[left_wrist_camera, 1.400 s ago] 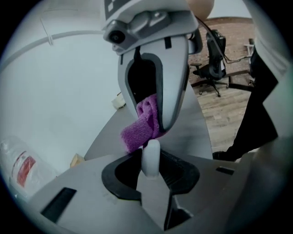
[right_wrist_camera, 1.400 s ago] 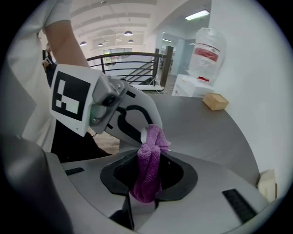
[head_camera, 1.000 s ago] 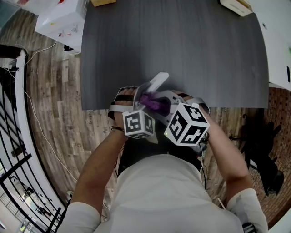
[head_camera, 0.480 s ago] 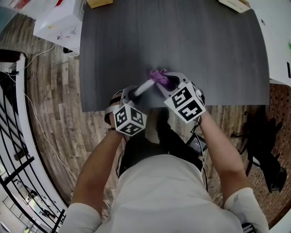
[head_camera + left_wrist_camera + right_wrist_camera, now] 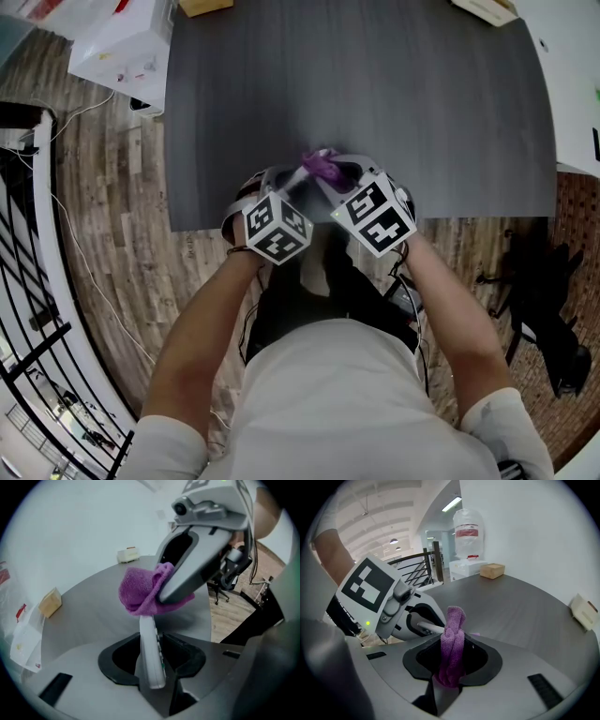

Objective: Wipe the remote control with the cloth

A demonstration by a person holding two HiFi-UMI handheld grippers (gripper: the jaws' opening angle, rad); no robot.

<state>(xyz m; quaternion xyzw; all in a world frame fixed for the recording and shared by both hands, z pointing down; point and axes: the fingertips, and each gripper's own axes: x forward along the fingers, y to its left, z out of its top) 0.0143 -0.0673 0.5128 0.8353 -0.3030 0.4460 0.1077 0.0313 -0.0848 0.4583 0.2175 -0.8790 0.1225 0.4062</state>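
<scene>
A white remote control (image 5: 150, 653) stands on edge between my left gripper's (image 5: 152, 670) jaws, which are opening while the pads still touch it. Its far end is buried in a purple cloth (image 5: 140, 590). My right gripper (image 5: 450, 677) is shut on that cloth (image 5: 452, 651) and presses it against the remote's (image 5: 427, 628) tip. In the head view both grippers meet over the near edge of the dark grey table (image 5: 375, 84), the cloth (image 5: 323, 167) between them. The left gripper (image 5: 291, 187) sits just left of the right gripper (image 5: 337, 178).
A tan cardboard box (image 5: 50, 602) and a small white box (image 5: 128, 554) lie at the table's far side. White cartons (image 5: 122, 47) sit on the wooden floor to the left, beside a black railing (image 5: 28, 281). A dark office chair (image 5: 539, 281) stands at the right.
Both grippers moved forward from over my lap to the table's near edge. The remote swung down and left, and the cloth slid out to its far tip.
</scene>
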